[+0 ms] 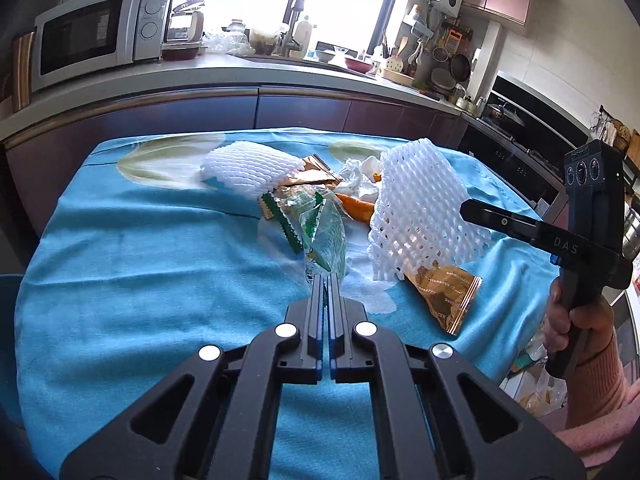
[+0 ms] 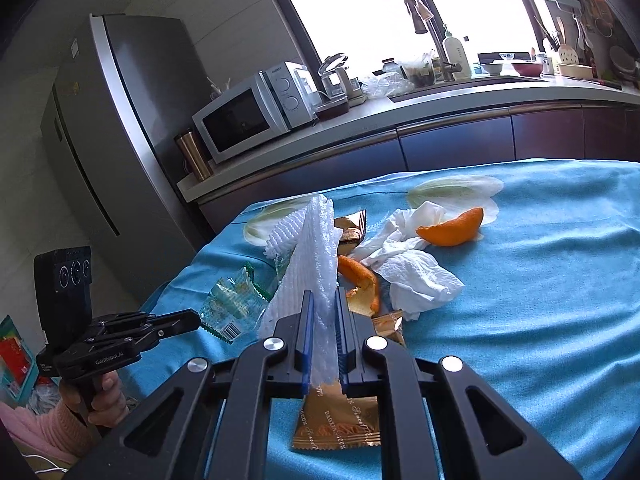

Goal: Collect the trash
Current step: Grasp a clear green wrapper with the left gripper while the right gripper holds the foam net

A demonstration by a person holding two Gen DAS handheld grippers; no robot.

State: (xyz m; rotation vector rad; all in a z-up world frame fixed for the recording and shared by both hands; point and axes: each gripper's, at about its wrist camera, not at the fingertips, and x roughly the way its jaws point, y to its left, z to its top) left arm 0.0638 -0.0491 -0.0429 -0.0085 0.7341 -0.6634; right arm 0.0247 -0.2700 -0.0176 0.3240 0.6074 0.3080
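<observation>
A clear green-edged wrapper [image 1: 320,232] hangs crumpled, pinched at its lower end. A white foam net sleeve [image 1: 420,208] stands lifted, a gold wrapper [image 1: 448,296] under it. On the blue cloth lie another foam net [image 1: 248,166], crumpled tissue [image 2: 412,268] and 2 orange peels [image 2: 452,226]

Pretty clearly someone's home kitchen: microwave [image 1: 102,34] on the counter [image 1: 248,70], tall grey fridge [image 2: 116,128], sink tap [image 2: 420,12] by the window, probably a stove [image 1: 516,128] off right.
</observation>
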